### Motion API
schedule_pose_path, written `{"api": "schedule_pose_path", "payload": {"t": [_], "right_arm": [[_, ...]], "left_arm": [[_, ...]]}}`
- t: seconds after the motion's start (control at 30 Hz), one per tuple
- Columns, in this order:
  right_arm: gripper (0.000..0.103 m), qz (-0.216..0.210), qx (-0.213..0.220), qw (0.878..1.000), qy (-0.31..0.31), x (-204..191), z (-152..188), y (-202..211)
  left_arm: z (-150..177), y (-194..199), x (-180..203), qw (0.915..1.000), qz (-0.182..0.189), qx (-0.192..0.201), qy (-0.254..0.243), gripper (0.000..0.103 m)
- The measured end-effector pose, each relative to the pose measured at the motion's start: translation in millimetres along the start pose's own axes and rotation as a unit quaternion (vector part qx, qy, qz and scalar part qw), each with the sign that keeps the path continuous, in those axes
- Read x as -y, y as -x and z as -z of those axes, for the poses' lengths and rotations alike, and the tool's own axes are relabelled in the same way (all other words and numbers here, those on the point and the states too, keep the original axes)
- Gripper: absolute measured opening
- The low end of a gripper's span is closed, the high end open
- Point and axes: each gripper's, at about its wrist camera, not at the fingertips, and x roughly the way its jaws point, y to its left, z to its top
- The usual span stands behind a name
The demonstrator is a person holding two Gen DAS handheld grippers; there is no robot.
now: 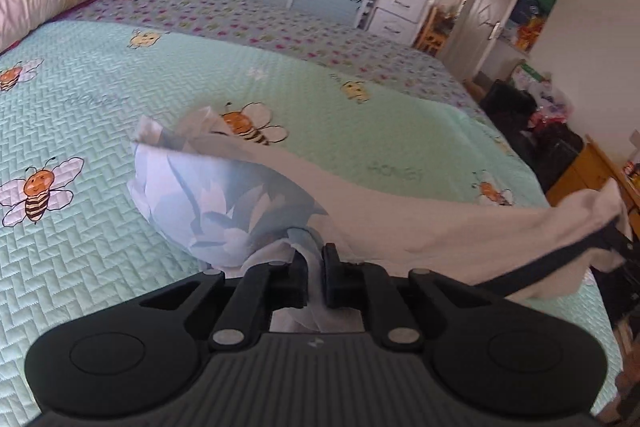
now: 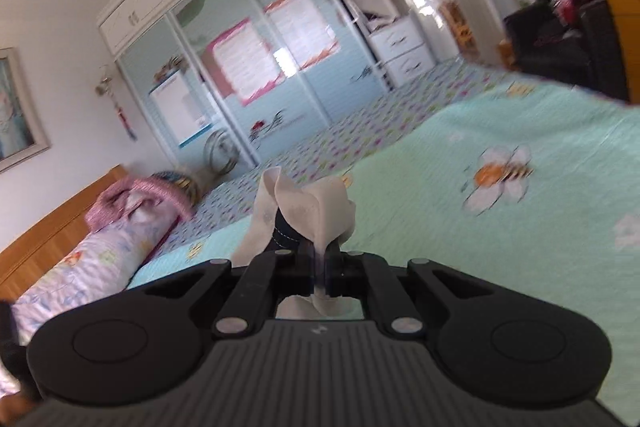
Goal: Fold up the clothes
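Both your grippers, left [image 1: 315, 269] and right [image 2: 320, 267], are clamped on the white-blue garment [image 1: 224, 203], stretched above the bee bedspread [image 1: 120, 75].

- The garment [image 1: 248, 203] is white with a pale blue flower print and a dark trim band.
- It hangs stretched above the bee-patterned bedspread [image 1: 100, 99], bunched at both ends.
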Motion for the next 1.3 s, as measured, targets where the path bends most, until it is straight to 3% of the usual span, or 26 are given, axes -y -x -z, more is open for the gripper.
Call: {"api": "schedule_pose_path", "payload": {"t": [0.1, 0.17, 0.27, 0.37, 0.5, 0.67, 0.7, 0.77, 0.83, 0.9, 1.0, 1.07, 1.13, 1.2, 1.3], "right_arm": [[0.005, 0.039, -0.016, 0.999, 0.010, 22.6, -6.9, -7.0], [0.005, 0.084, -0.056, 0.995, 0.020, 36.8, 0.5, -23.8], [0.005, 0.158, -0.139, 0.977, 0.041, 60.3, 26.0, -59.3], [0.005, 0.181, -0.208, 0.961, 0.019, 88.5, 51.5, -78.4], [0.007, 0.166, -0.234, 0.957, -0.045, 113.6, 65.7, -69.2], [0.022, 0.137, -0.213, 0.958, -0.137, 129.7, 58.4, -34.5], [0.027, 0.131, -0.200, 0.959, -0.152, 131.1, 56.8, -24.1], [0.046, 0.129, -0.179, 0.960, -0.173, 131.5, 55.4, -4.5], [0.056, 0.127, -0.173, 0.961, -0.175, 127.0, 59.1, 4.4], [0.057, 0.117, -0.194, 0.961, -0.160, 115.8, 66.9, -1.9], [0.057, 0.092, -0.231, 0.958, -0.140, 91.7, 81.3, -18.0], [0.057, 0.060, -0.255, 0.954, -0.149, 76.6, 92.2, -29.7], [0.057, 0.048, -0.271, 0.948, -0.157, 67.2, 101.1, -41.4], [0.057, 0.045, -0.280, 0.946, -0.160, 61.1, 107.3, -50.9], [0.057, 0.045, -0.274, 0.948, -0.158, 56.2, 111.2, -57.3]], "left_arm": [[38.3, -3.5, 20.7, 0.9985, 0.009, -0.047, -0.025, 0.006], [64.6, -12.9, 31.4, 0.9952, 0.013, -0.089, -0.039, 0.007], [99.4, -36.8, 35.7, 0.9855, 0.009, -0.162, -0.048, 0.007], [114.8, -39.6, 34.8, 0.9818, -0.022, -0.174, -0.074, 0.007], [111.6, -22.9, 12.5, 0.9835, -0.041, -0.170, -0.046, 0.008], [97.0, 10.7, -12.0, 0.9886, -0.005, -0.150, 0.014, 0.013], [93.3, 18.0, -17.9, 0.9895, -0.002, -0.142, 0.025, 0.019], [85.7, 28.9, -28.1, 0.9917, -0.008, -0.120, 0.046, 0.033], [74.7, 26.7, -32.3, 0.9932, -0.021, -0.100, 0.055, 0.043], [59.2, 14.4, -31.2, 0.9940, -0.041, -0.092, 0.043, 0.043], [35.4, -4.3, -15.0, 0.9955, -0.060, -0.064, -0.037, 0.044], [23.0, -30.3, -1.0, 0.9904, -0.068, -0.059, -0.105, 0.044], [13.0, -66.1, 5.2, 0.9793, -0.089, -0.074, -0.166, 0.052], [4.3, -98.1, -2.8, 0.9753, -0.108, -0.106, -0.161, 0.052], [-12.7, -127.3, -34.3, 0.9867, -0.085, -0.130, -0.050, 0.053]]}}
